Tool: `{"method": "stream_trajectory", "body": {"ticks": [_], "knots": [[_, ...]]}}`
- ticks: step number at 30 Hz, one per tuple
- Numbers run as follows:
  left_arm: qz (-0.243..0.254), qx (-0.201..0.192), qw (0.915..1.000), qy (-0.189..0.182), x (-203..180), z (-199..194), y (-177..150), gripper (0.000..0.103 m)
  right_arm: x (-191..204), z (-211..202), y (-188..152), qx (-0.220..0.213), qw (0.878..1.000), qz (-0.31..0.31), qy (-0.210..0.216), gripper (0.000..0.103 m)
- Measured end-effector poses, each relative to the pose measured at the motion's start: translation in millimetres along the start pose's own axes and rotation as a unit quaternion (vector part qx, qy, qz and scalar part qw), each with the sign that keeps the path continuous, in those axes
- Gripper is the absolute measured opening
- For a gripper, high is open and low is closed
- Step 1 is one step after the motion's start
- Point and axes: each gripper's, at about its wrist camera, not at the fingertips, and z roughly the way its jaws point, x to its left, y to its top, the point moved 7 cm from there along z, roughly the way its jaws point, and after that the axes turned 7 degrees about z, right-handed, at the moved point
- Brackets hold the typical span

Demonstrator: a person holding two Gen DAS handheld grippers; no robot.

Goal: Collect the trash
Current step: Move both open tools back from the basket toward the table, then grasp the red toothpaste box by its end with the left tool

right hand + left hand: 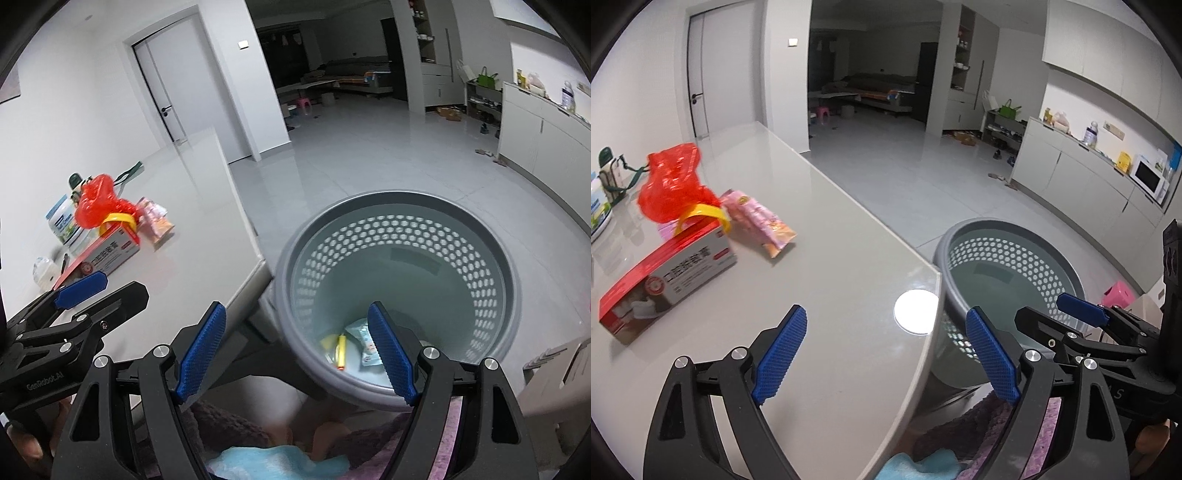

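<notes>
Spanning the left half of both views, the pale table ended at a rounded near corner, and the grey perforated bin stood on the floor just beside that corner, to its right. On the far left of the table lay the remaining trash: a red-and-white carton nearest, a crumpled red plastic bag behind it, a pink snack wrapper just to their right, and a yellow strip arched over the carton. A few small wrappers already lay in the bin's bottom. The left gripper hung over the table's near edge, fingers spread wide with nothing between them; the right gripper hovered at the bin's near rim, likewise wide and empty. The next pick probably suited the left gripper: reach far-left, straddle the carton across its narrow side, close firmly, then carry it over the rim before releasing.
</notes>
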Motion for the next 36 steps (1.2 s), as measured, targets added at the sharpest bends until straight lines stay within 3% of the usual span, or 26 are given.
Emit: {"method": "stream_trajectory", "body": {"ticks": [9, 28, 36], "knots": [[-0.029, -0.012, 0.9991, 0.029, 44, -16, -8, 0.088, 38, 11, -6, 0.014, 0.999, -0.032, 0.022, 0.076], [-0.062, -0.019, 0.9855, 0.157, 193, -44, -22, 0.088, 118, 45, -14, 0.053, 0.992, -0.090, 0.078, 0.076], [-0.054, -0.015, 0.9854, 0.160, 239, -33, -13, 0.089, 131, 63, -18, 0.071, 0.990, -0.098, 0.073, 0.076]]}}
